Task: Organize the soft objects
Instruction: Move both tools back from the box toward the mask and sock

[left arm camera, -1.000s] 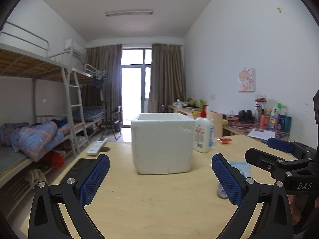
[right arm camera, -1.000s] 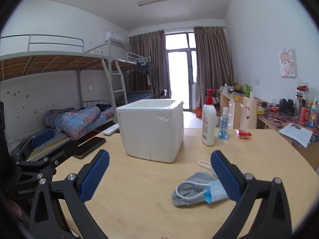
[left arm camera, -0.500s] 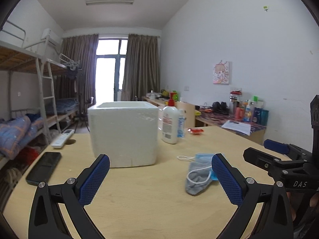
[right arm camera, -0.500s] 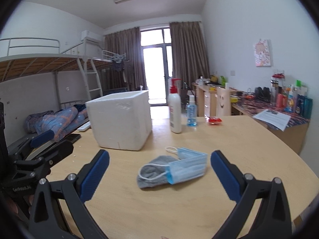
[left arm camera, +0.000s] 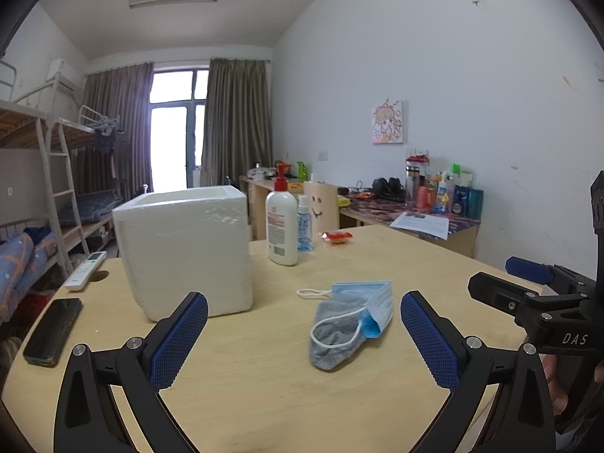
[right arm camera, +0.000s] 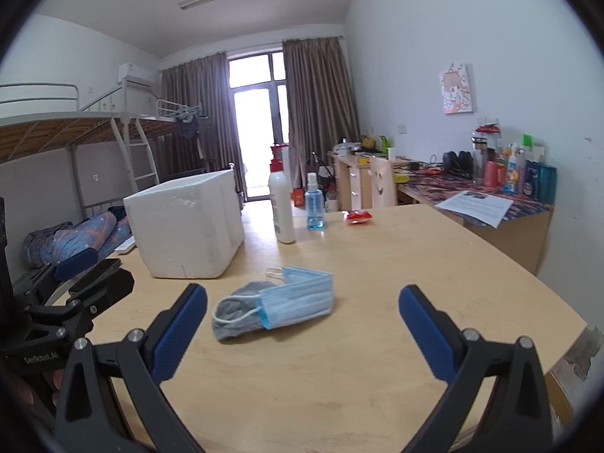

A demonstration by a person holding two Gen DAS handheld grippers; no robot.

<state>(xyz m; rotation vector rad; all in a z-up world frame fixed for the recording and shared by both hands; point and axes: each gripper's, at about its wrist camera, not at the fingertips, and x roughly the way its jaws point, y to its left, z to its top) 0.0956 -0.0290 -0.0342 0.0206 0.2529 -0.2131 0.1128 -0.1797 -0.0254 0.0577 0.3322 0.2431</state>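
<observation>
Mask [left arm camera: 372, 304]: blue pleated face mask, lying flat on the table [left arm camera: 264, 370], overlapping the grey sock; one white ear loop trails toward the foam box, the other lies across the sock.
Sock [left arm camera: 334, 334]: grey, crumpled, partly under the mask (toe end nearest the left wrist camera).
Left gripper [left arm camera: 304, 334]: jaws wide apart, holding nothing; hovers short of the mask and sock, which sit between the blue pads in its view.
Right gripper [right arm camera: 302, 322]: jaws wide apart, holding nothing; mask and sock lie ahead of it, closer to its left pad.
Foam box [left arm camera: 185, 253]: white, open-topped, upright on the table, beside and behind the pile, not touching it.
Lotion bottle [left arm camera: 281, 222]: white pump bottle with red head, upright behind the pile, near the box.
Spray bottle [left arm camera: 305, 228]: small, clear blue, just beside the lotion bottle.
Red packet [left arm camera: 336, 236]: flat on the far table edge.
Phone [left arm camera: 53, 331]: dark, face up, at the table's left edge.
Remote control [left arm camera: 85, 268]: white, beyond the phone.
</observation>
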